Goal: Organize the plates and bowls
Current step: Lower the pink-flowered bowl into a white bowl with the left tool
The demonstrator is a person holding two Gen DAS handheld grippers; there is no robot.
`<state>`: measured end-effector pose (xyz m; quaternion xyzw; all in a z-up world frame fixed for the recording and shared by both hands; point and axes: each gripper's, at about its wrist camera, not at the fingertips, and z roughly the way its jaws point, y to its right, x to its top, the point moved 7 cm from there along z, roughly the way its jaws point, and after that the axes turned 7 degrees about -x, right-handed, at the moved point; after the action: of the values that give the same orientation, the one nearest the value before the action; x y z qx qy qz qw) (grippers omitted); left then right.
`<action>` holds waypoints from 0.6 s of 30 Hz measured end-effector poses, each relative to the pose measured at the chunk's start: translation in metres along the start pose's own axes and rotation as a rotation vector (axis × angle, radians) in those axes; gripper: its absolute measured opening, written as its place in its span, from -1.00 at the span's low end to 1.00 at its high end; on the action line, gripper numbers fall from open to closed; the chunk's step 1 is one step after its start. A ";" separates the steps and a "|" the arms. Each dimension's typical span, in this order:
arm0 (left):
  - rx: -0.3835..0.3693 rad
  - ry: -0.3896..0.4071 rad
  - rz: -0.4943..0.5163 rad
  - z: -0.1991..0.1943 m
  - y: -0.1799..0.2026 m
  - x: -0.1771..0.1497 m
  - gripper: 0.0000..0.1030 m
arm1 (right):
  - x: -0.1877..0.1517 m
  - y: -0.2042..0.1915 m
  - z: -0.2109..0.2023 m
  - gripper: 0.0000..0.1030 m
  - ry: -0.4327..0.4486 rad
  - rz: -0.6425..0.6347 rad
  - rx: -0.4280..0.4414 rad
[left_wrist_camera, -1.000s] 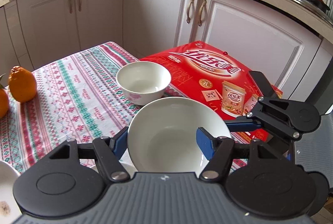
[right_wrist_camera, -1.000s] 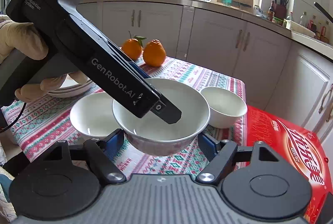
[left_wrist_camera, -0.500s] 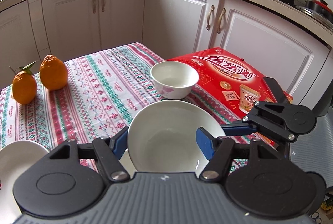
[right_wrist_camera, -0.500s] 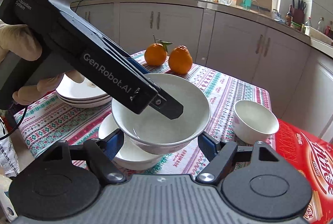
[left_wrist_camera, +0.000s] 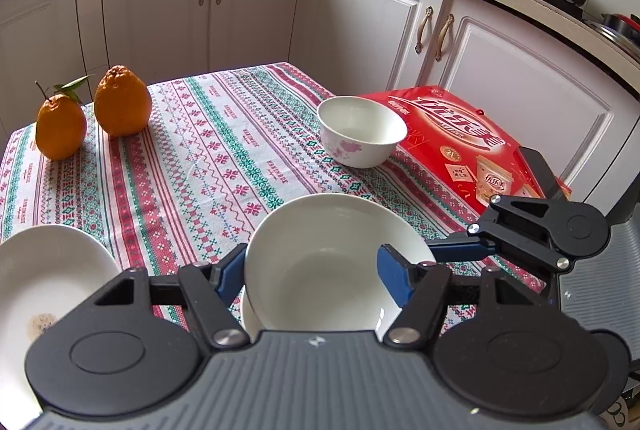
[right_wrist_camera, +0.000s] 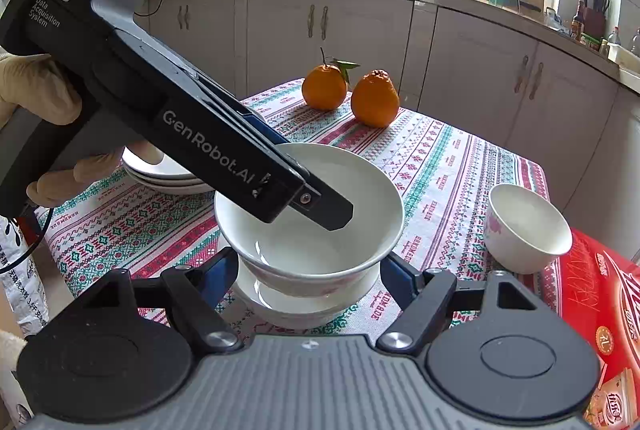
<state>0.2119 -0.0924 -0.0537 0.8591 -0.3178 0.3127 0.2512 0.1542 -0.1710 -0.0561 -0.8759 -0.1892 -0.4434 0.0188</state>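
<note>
A white bowl [left_wrist_camera: 320, 262] is held between both grippers; it also shows in the right wrist view [right_wrist_camera: 308, 222]. My left gripper [left_wrist_camera: 316, 270] is shut on its rim, one finger inside the bowl. My right gripper [right_wrist_camera: 308, 274] straddles the bowl's sides, its pads touching or nearly so. The bowl sits in or just above a second white bowl [right_wrist_camera: 296, 304] on the patterned tablecloth. A smaller white bowl [left_wrist_camera: 360, 136] with pink flowers stands apart near the table's right edge. A stack of white plates [right_wrist_camera: 164, 174] lies to the left, behind the left gripper's body.
Two oranges [left_wrist_camera: 92, 114] sit at the far left of the table. A red box [left_wrist_camera: 460, 146] lies at the table's right edge. White kitchen cabinets [left_wrist_camera: 248, 2] stand behind the table. A gloved hand [right_wrist_camera: 48, 134] holds the left gripper.
Both grippers have carried the white bowl leftwards over the table, away from the small bowl, and lowered it onto the second bowl.
</note>
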 end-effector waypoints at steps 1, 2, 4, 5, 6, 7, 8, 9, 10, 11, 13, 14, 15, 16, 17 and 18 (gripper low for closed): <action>0.001 -0.003 0.001 0.001 0.000 -0.002 0.31 | -0.001 0.000 0.001 0.59 -0.004 0.000 0.001; 0.000 -0.005 -0.001 0.002 -0.001 -0.003 0.31 | -0.002 -0.001 0.003 0.59 -0.008 0.000 0.003; -0.005 -0.006 -0.007 0.003 -0.002 -0.004 0.31 | -0.003 -0.001 0.005 0.59 -0.015 0.000 0.005; -0.006 -0.006 -0.010 0.004 -0.002 -0.005 0.31 | -0.004 -0.001 0.006 0.59 -0.018 0.001 0.005; -0.006 -0.007 -0.011 0.004 -0.002 -0.006 0.31 | -0.004 -0.001 0.007 0.59 -0.020 0.002 0.006; -0.006 -0.008 -0.013 0.005 -0.003 -0.006 0.31 | -0.004 -0.001 0.007 0.59 -0.022 0.004 0.007; -0.007 -0.009 -0.015 0.006 -0.003 -0.007 0.31 | -0.005 -0.002 0.008 0.59 -0.024 0.004 0.008; -0.007 -0.010 -0.016 0.006 -0.004 -0.007 0.31 | -0.005 -0.002 0.008 0.59 -0.025 0.005 0.009; -0.007 -0.011 -0.016 0.006 -0.004 -0.008 0.31 | -0.006 -0.002 0.009 0.59 -0.027 0.005 0.010; -0.007 -0.011 -0.017 0.007 -0.005 -0.008 0.32 | -0.006 -0.003 0.009 0.59 -0.028 0.006 0.011; -0.009 -0.009 -0.018 0.006 -0.005 -0.009 0.32 | -0.006 -0.003 0.009 0.59 -0.028 0.009 0.015; -0.009 -0.009 -0.020 0.006 -0.006 -0.009 0.31 | -0.006 -0.003 0.010 0.59 -0.028 0.009 0.017; -0.010 -0.009 -0.022 0.006 -0.006 -0.010 0.32 | -0.006 -0.003 0.010 0.59 -0.029 0.009 0.017; -0.011 -0.008 -0.023 0.006 -0.006 -0.010 0.32 | -0.006 -0.004 0.010 0.59 -0.029 0.008 0.017; -0.011 -0.008 -0.023 0.006 -0.006 -0.010 0.32 | -0.006 -0.004 0.010 0.59 -0.029 0.009 0.019; -0.011 -0.008 -0.024 0.007 -0.006 -0.010 0.32 | -0.006 -0.004 0.010 0.59 -0.030 0.010 0.020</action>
<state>0.2125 -0.0882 -0.0669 0.8626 -0.3103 0.3045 0.2586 0.1576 -0.1675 -0.0670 -0.8832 -0.1895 -0.4281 0.0270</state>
